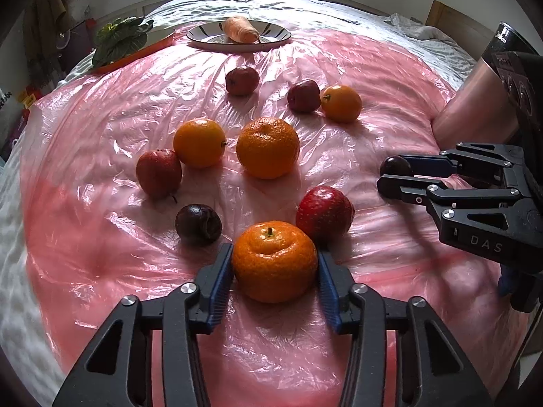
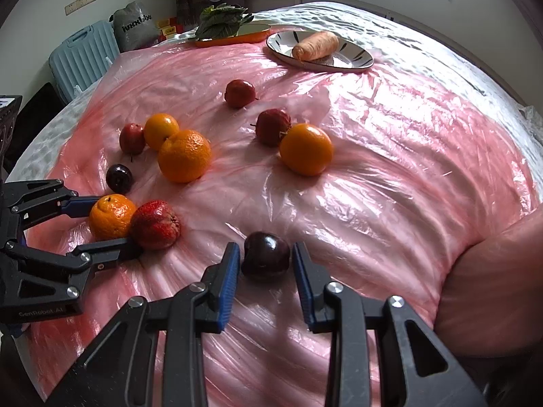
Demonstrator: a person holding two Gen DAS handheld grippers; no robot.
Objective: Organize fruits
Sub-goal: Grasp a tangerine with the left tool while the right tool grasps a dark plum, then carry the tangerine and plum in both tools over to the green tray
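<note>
Two grippers are down on the pink plastic sheet (image 1: 101,237) covering the bed. Closest in, the left gripper (image 1: 275,264) has its fingers clamped on a mandarin (image 1: 273,260), blue pads touching both sides, fruit sitting on the sheet. A red apple (image 1: 324,211) touches it just behind, and a dark plum (image 1: 198,224) sits near on the left. Over on the right, the right gripper (image 2: 266,261) has its fingers around another dark plum (image 2: 266,256); the left pad touches it, the right one looks just about on it, can't tell for sure. Further back there's a bunch of oranges and small red apples scattered mid-sheet. At the far edge, a striped plate (image 1: 281,35) holds a carrot (image 1: 240,29), with an orange tray (image 1: 135,55) of leafy greens (image 1: 118,35) beside it.
</note>
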